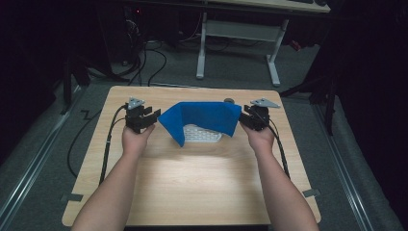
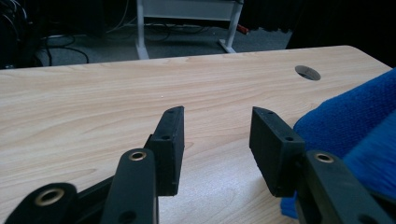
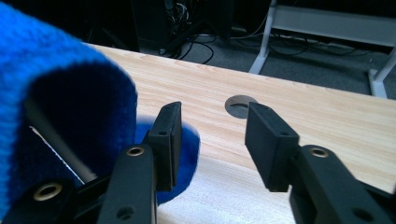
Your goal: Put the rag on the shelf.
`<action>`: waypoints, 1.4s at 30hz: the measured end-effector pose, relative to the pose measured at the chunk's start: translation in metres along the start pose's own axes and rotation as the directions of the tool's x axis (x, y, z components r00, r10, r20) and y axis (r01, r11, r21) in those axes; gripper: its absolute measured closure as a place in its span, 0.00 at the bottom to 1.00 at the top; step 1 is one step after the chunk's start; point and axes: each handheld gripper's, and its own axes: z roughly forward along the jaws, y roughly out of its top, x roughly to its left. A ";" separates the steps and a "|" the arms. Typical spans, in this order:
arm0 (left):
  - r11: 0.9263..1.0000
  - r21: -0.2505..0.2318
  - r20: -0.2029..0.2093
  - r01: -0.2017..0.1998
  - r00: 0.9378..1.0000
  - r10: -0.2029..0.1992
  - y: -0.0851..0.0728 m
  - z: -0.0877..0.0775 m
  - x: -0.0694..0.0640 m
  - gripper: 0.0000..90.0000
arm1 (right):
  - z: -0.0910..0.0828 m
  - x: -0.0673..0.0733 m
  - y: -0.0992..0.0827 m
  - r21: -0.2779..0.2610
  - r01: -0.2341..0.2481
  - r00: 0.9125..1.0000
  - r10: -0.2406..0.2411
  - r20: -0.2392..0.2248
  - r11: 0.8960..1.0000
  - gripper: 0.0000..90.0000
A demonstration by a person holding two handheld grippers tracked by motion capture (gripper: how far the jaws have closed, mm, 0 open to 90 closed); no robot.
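Observation:
A blue knitted cloth (image 1: 202, 118) hangs tent-like over a flat white object with a dotted surface (image 1: 199, 134) at the middle of the wooden table (image 1: 192, 187). My left gripper (image 1: 153, 117) stands just left of the cloth's left edge, its jaws open with only bare table between them (image 2: 217, 122); the cloth (image 2: 355, 126) lies beside its right jaw. My right gripper (image 1: 244, 118) stands at the cloth's right edge, open and holding nothing (image 3: 214, 117); a fold of the cloth (image 3: 56, 88) hangs left of and behind its left jaw.
A round cable hole (image 1: 229, 100) sits in the table near its far edge, just behind the cloth. Past the table a white desk frame (image 1: 238, 33) and loose cables (image 1: 144, 62) stand on the grey floor. A cable trails from each gripper along the table.

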 end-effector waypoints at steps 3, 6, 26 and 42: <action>1.000 0.000 -0.019 -0.013 1.000 0.013 0.001 -0.004 -0.001 0.59 | -0.003 0.000 0.001 -0.006 0.011 1.000 -0.011 0.004 1.000 0.60; 1.000 -0.001 -0.021 -0.022 1.000 0.022 0.001 -0.008 -0.002 0.58 | -0.007 0.000 0.001 -0.002 0.019 1.000 -0.019 0.008 1.000 0.59; 0.999 -0.003 -0.053 -0.039 0.998 0.039 -0.023 -0.041 -0.001 0.51 | -0.045 0.003 -0.017 -0.011 0.057 0.998 -0.057 0.012 0.998 0.43; 0.998 -0.023 -0.001 -0.054 0.999 0.054 -0.051 -0.080 -0.026 0.46 | -0.082 0.025 -0.045 -0.004 0.108 0.994 -0.108 -0.032 0.994 0.35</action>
